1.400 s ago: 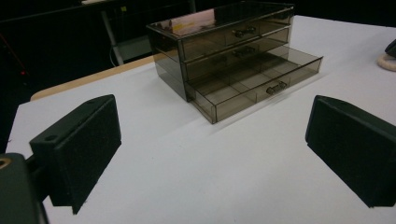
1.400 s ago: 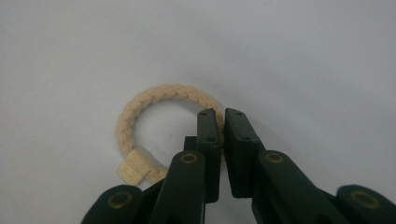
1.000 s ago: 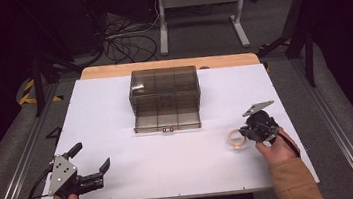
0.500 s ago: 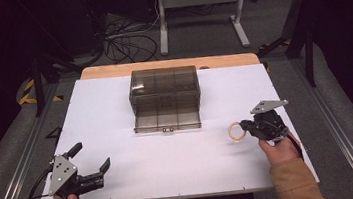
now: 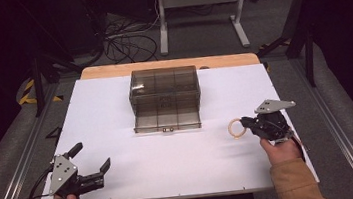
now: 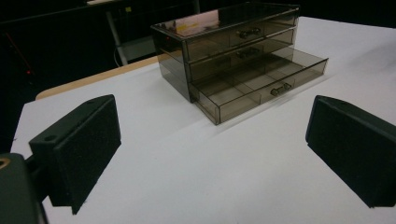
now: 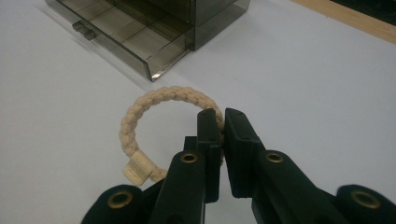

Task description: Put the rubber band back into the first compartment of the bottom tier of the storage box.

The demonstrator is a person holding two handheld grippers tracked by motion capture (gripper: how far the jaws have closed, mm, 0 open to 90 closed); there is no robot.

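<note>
Right gripper view gets the close-up: right gripper (image 7: 223,122) clamped on a braided rope bracelet (image 7: 140,128), held above the white table (image 7: 303,84). High view just has a small ring (image 5: 236,128) right of the smoky drawer box (image 5: 165,98). Left gripper (image 5: 93,164) parked near the front-left edge, jaws wide apart. Bottom drawer (image 6: 261,86) pulled out, compartments looking empty.

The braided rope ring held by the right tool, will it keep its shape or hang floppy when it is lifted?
The braided rope ring probably sags a little, since it is woven cord. It looks light. The right tool pinches its braid, whose rough surface should resist slipping.
</note>
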